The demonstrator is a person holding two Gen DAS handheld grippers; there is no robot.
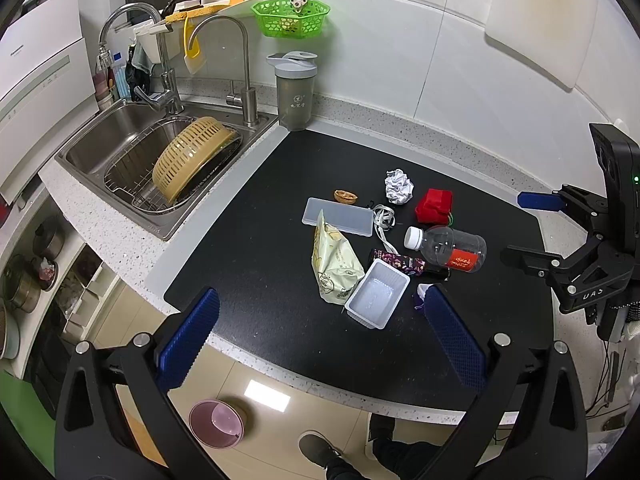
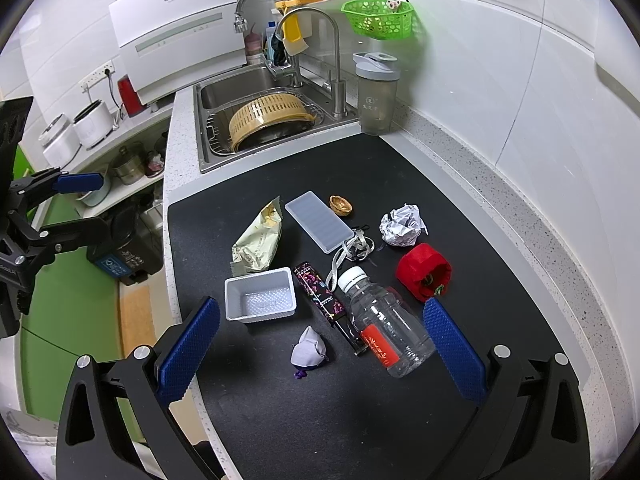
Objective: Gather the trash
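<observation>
Black counter mat carries scattered trash; left gripper and right gripper hover empty, jaws spread wide.

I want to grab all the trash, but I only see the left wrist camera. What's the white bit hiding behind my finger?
Observer: A small white pouch with a purple tie. It lies on the mat, apart from the tray.
Operator: Is the red thing solid?
Observer: No. The red thing is a hollow ring lying on its side, with something green in its opening.
Operator: What's past the sink on the left?
Observer: A red kettle and two white cookers on a lower counter.
</observation>
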